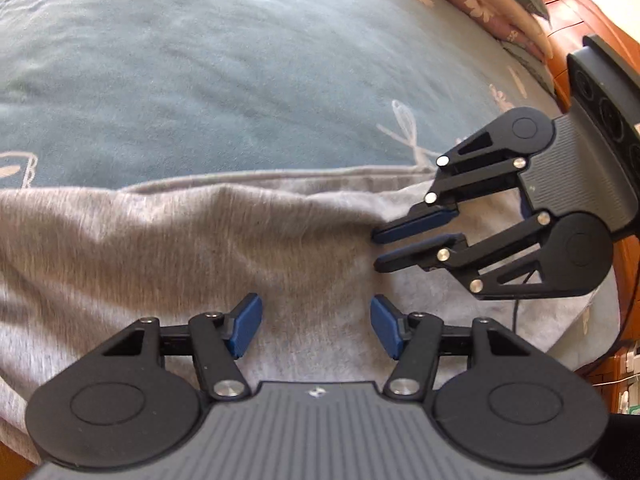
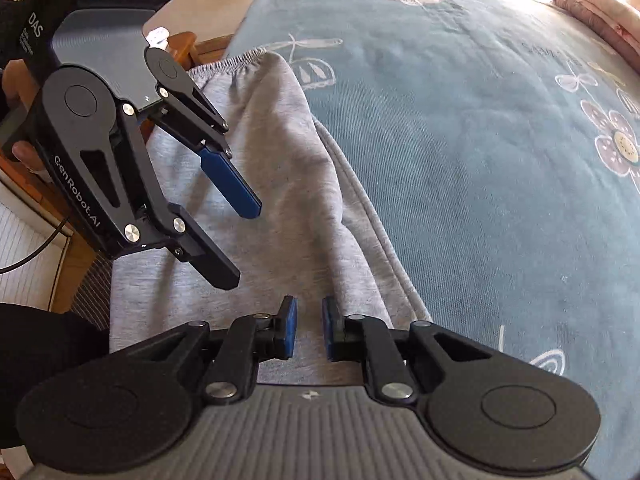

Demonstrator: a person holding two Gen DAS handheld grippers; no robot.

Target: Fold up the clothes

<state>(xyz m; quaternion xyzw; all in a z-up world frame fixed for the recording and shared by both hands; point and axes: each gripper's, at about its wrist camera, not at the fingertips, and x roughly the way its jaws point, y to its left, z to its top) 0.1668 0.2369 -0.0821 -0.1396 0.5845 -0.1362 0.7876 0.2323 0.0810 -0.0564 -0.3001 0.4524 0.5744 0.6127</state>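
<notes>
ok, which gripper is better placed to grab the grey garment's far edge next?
Probably right. The right gripper sits nearer the grey garment's far edge, jaws slightly apart. The left gripper hovers open over mid-fabric.

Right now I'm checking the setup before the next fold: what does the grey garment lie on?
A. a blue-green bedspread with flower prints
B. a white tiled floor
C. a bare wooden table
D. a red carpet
A: the grey garment lies spread on a blue-green bedspread with pale flower prints, seen in both wrist views.
</notes>
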